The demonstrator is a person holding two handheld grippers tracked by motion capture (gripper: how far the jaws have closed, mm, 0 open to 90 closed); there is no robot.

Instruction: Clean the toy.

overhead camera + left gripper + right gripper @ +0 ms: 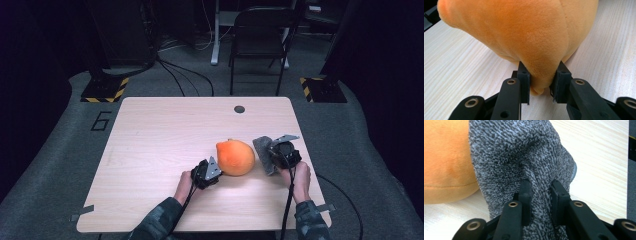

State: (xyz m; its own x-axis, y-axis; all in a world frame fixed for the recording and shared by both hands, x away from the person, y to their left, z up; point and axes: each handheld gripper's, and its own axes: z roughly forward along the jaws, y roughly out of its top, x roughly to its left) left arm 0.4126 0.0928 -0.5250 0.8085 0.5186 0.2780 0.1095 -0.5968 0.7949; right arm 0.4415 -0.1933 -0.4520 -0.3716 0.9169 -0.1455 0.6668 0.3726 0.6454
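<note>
Left gripper point(541, 83) is pinching a fold of the orange plush toy point(235, 157) lying mid-counter point(165, 130); right gripper point(541, 195) is clamping the grey cloth point(263, 154), seemingly touching it; wiping is best done with the toy held steady.

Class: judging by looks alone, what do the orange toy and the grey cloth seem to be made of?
Orange toy: probably plush, with short velvety pile, stitched seams, and dents where it is pinched. Grey cloth: likely microfibre or terry, matte, with speckled looped nap that bunches into folds.
</note>
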